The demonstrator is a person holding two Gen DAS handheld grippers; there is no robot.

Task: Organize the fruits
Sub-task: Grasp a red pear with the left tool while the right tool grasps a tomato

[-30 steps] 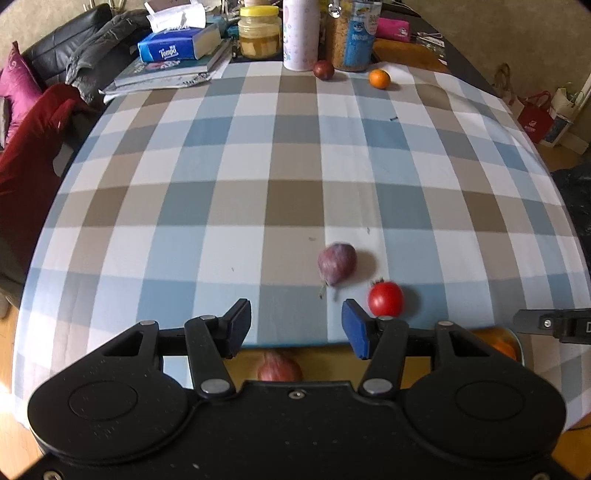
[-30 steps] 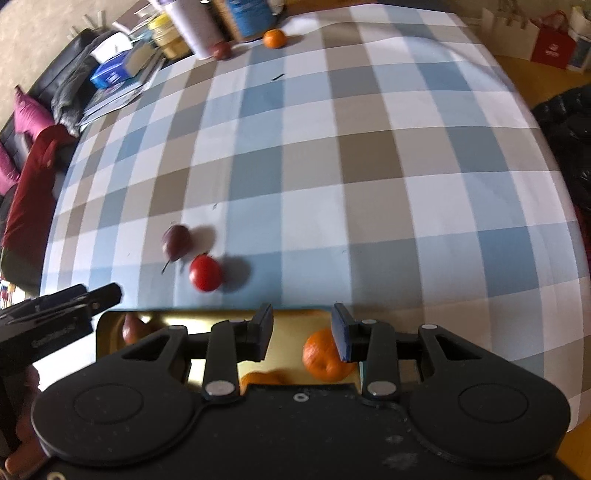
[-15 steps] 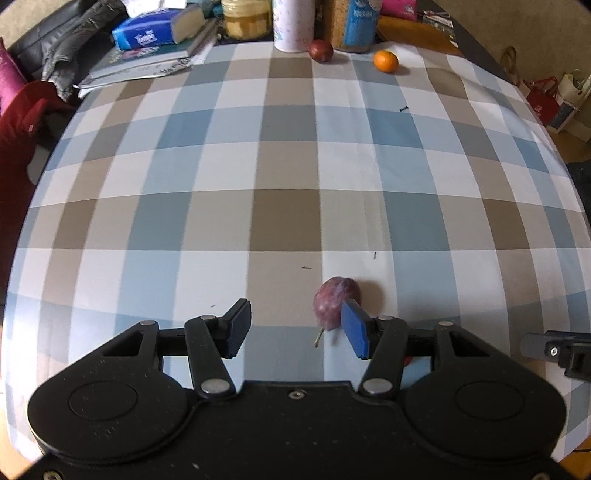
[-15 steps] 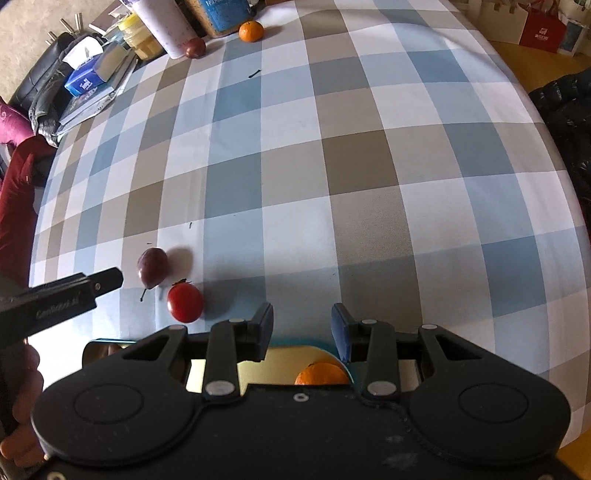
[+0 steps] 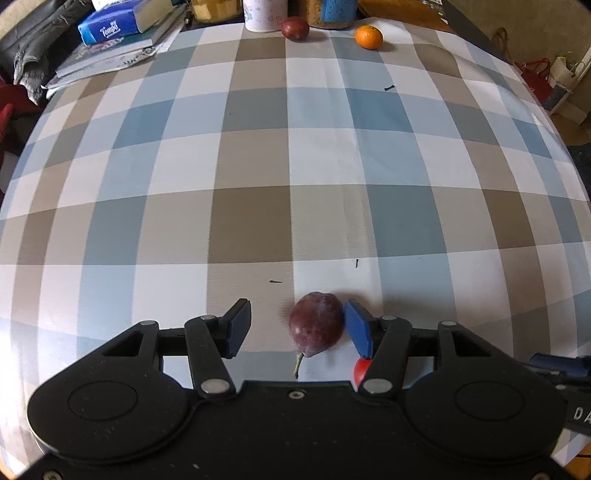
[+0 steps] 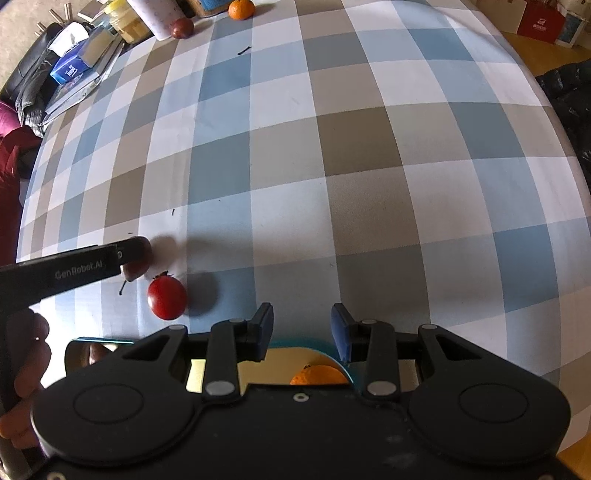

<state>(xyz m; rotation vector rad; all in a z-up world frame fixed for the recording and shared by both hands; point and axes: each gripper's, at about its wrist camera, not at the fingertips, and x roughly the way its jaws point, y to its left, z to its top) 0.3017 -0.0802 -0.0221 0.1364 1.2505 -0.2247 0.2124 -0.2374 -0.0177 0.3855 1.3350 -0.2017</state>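
Observation:
A purple plum (image 5: 316,325) with a stem lies on the checked tablecloth between the fingers of my open left gripper (image 5: 297,328), close against the right blue pad (image 5: 357,332). A red tomato (image 6: 167,298) lies just right of it, mostly hidden behind the right finger in the left wrist view (image 5: 361,370). My right gripper (image 6: 302,332) is open and empty above a gold tray (image 6: 280,363) holding an orange (image 6: 318,376) and a dark fruit (image 6: 90,353). The left gripper (image 6: 127,258) covers most of the plum (image 6: 133,272) in the right wrist view.
At the far edge lie another plum (image 5: 294,28) and a mandarin (image 5: 368,36) beside a white cup (image 5: 265,14) and jars. A tissue pack (image 5: 110,26) and books (image 5: 110,55) sit far left. Bags (image 6: 543,22) stand beyond the table's right side.
My left gripper has moved forward, so the plum now sits between its fingers and the tomato is behind the right finger. My right gripper has moved forward too, leaving the tray mostly under it.

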